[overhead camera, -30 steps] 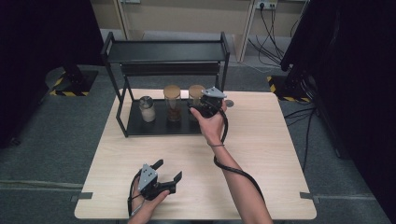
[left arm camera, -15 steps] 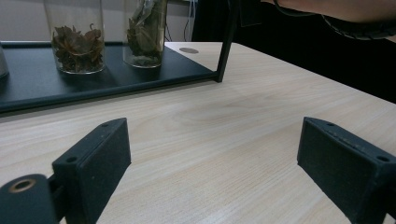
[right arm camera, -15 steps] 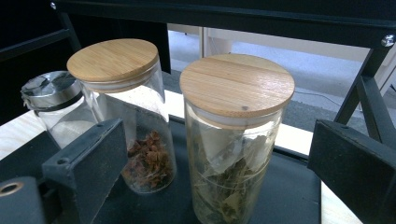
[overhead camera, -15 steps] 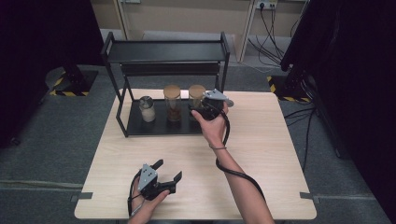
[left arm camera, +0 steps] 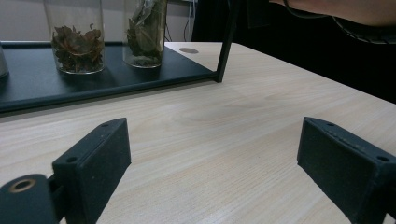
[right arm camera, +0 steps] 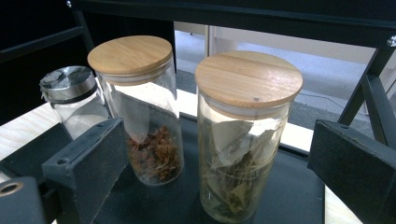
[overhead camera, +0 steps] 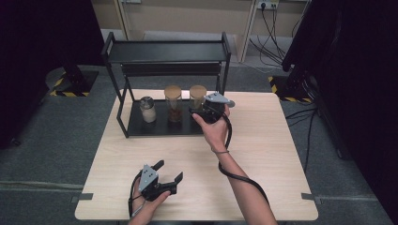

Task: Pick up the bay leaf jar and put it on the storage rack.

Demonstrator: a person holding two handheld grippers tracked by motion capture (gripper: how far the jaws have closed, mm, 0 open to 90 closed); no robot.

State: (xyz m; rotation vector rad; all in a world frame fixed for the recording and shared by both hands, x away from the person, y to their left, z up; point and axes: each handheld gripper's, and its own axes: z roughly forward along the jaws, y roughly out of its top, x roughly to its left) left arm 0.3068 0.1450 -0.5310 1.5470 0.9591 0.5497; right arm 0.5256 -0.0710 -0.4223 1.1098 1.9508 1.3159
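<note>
At 7 o'clock on the table [overhead camera: 263, 140], the left gripper [overhead camera: 169, 171] is resting with jaws apart, holding nothing. At 12 o'clock, three jars are standing on the rack [overhead camera: 159, 126]. The right gripper [overhead camera: 196, 110] is facing the rightmost jar [right arm camera: 245, 135], jaws apart on either side, not squeezing it.

A black right claw [right arm camera: 212, 154] frames a clear jar [right arm camera: 246, 140] of pale green-brown leaves under a light bamboo lid, with a second clear jar [right arm camera: 140, 109] of rust-brown dried pieces to its left. Beyond that stands a glass shaker [right arm camera: 74, 105] with white contents and a silver cap. All stand on a matte black rack [overhead camera: 159, 126] atop a pale wood-grain counter [overhead camera: 281, 154], where the black left claw [overhead camera: 169, 171] rests.
</note>
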